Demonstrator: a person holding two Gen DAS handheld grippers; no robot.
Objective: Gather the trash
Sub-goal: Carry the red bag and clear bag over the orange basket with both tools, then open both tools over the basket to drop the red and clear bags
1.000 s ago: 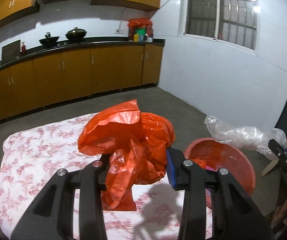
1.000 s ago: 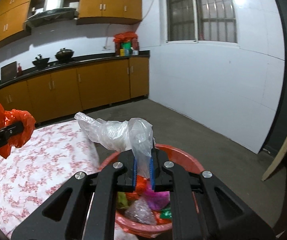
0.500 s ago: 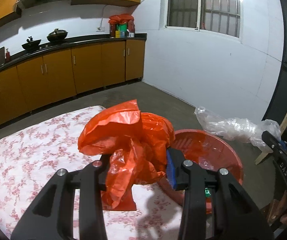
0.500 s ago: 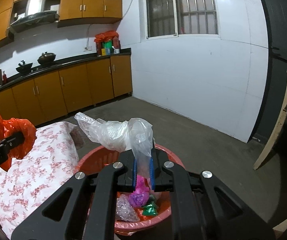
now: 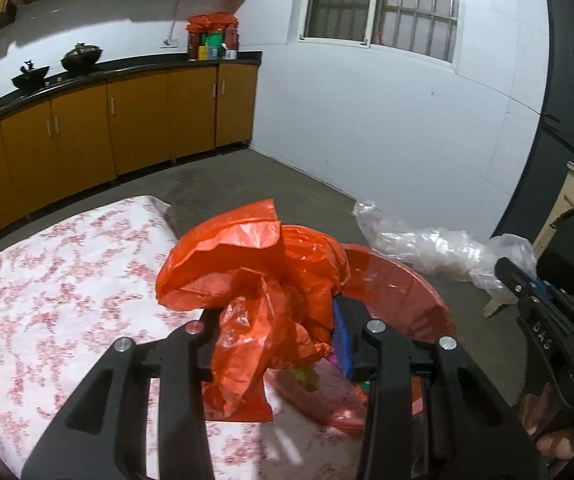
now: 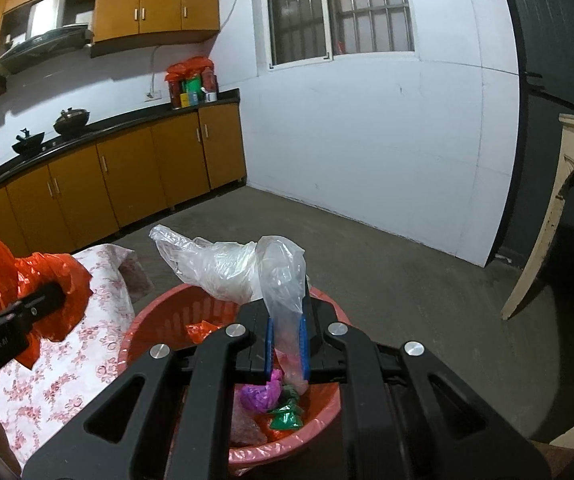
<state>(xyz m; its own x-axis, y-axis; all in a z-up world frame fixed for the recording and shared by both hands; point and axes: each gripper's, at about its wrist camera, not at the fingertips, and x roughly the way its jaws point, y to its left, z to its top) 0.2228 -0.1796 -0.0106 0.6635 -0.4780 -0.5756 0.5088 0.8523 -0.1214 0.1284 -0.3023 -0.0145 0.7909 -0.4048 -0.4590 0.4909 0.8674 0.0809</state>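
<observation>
My left gripper (image 5: 277,334) is shut on a crumpled orange plastic bag (image 5: 255,280), held over the right edge of the floral-covered table (image 5: 47,292). Just beyond and to the right sits a red trash basket (image 5: 399,292) lined with a red bag. My right gripper (image 6: 286,340) is shut on a clear plastic bag (image 6: 223,266) and hangs above the red trash basket (image 6: 159,320), which holds purple, green and orange wrappers. The orange plastic bag (image 6: 31,292) with the left gripper shows at the left in the right wrist view.
Orange kitchen cabinets (image 6: 127,184) with a black counter run along the far wall. A white wall (image 6: 367,140) with a barred window closes the right side. Bare concrete floor (image 6: 407,280) lies beyond the basket. A pale wooden table leg (image 6: 543,240) stands at the right.
Both grippers have moved right toward the basket with their bags. The basket now lies closer and lower in both views, and its contents show more fully under the right gripper.
</observation>
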